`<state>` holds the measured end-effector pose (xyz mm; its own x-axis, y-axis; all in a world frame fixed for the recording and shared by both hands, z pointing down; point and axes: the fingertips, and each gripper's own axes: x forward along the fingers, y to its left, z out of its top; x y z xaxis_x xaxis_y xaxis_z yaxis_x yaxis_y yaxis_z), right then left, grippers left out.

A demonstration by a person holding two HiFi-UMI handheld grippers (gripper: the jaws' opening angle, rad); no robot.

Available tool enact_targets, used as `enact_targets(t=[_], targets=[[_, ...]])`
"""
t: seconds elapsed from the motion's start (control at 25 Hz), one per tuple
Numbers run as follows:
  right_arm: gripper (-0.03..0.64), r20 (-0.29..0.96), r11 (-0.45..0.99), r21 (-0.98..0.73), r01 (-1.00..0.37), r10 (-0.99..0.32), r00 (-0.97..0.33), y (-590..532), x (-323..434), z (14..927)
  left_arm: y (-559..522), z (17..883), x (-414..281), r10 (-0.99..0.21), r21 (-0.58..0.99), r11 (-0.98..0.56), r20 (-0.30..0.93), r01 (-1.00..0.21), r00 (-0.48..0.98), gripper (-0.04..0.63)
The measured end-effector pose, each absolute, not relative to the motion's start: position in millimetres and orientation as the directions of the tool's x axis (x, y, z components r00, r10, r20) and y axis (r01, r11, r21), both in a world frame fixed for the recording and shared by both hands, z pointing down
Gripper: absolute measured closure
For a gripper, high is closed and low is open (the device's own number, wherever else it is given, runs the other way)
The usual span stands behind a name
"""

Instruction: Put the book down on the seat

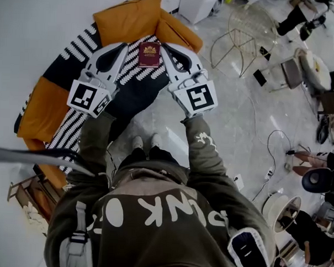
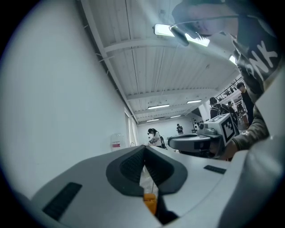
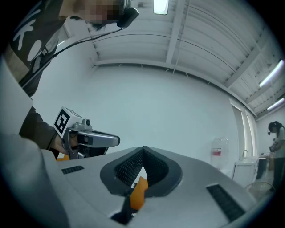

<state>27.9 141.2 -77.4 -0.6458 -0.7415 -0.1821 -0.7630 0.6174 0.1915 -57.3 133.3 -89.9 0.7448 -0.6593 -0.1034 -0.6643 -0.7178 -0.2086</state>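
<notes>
book [image 1: 149, 54] lies flat on the striped seat [image 1: 76, 50], cover up, between the two tool tips. nearest: person's shoes [image 1: 145, 141] on the floor at the seat's front. left tool [image 1: 125, 46] jaws pressed together, nothing in them, tip just left of the book. right tool [image 1: 163, 47] same, closed and empty, tip just right. can't tell if either touches it. behind the book: orange back cushions [image 1: 128, 18]. farther right: wire chair [image 1: 243, 36].
</notes>
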Motion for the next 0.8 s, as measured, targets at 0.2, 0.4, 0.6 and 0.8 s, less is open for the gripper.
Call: enact_targets(t=[0.2,0.4,0.6,0.8], targets=[[0.607,-0.19,0.604,0.194,-0.773,-0.75,-0.634,156,19,-84,152,-101,-71,-0.643,-0.217,-0.725,-0.126,-0.654,0.755,0.592],[0.607,-0.187,0.597,0.204,-0.776,-0.754,-0.63,164,6,-91,160,-109,-82,-0.633,-0.226,-0.728,-0.141,-0.648,0.761,0.592],[0.608,-0.187,0.594,0.211,-0.776,-0.755,-0.629,167,-6,-95,162,-109,-93,-0.636,-0.218,-0.724,-0.154,-0.654,0.756,0.592],[0.609,-0.189,0.592,0.219,-0.775,-0.754,-0.629,171,-13,-97,165,-106,-99,-0.635,-0.21,-0.727,-0.158,-0.654,0.756,0.592]])
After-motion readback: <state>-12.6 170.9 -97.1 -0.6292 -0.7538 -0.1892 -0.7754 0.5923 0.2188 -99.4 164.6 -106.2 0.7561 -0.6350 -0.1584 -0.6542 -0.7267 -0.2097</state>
